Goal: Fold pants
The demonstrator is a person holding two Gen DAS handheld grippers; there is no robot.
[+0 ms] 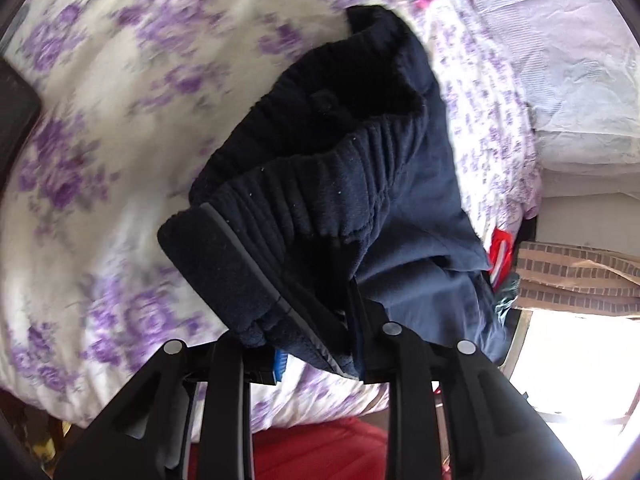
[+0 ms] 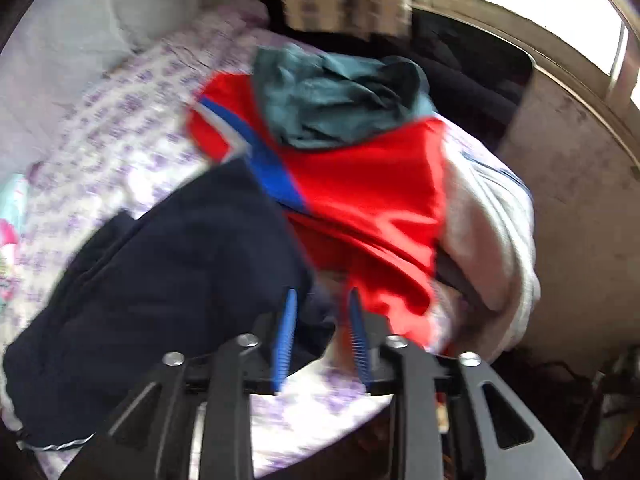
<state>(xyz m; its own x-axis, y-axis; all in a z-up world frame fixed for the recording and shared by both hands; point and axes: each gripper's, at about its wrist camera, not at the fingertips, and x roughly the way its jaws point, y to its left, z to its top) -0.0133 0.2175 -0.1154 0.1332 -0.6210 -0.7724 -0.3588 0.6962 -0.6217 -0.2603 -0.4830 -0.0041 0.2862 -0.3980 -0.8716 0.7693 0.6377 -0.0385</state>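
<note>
Dark navy fleece pants (image 1: 320, 200) with an elastic waistband and a grey side stripe hang over the bed in the left wrist view. My left gripper (image 1: 316, 340) is shut on the pants at the waistband corner, and the fabric hides its fingertips. In the right wrist view the same navy pants (image 2: 168, 280) lie at lower left on the floral sheet. My right gripper (image 2: 320, 300) is open, its blue fingertips (image 2: 286, 332) apart with nothing between them, just right of the pants' edge.
A pile of clothes lies ahead of the right gripper: a red garment with a blue and white stripe (image 2: 360, 200), a teal one (image 2: 332, 96) and a grey one (image 2: 492, 232). A floral sheet (image 1: 120, 120) covers the bed. A window (image 2: 520, 0) is at right.
</note>
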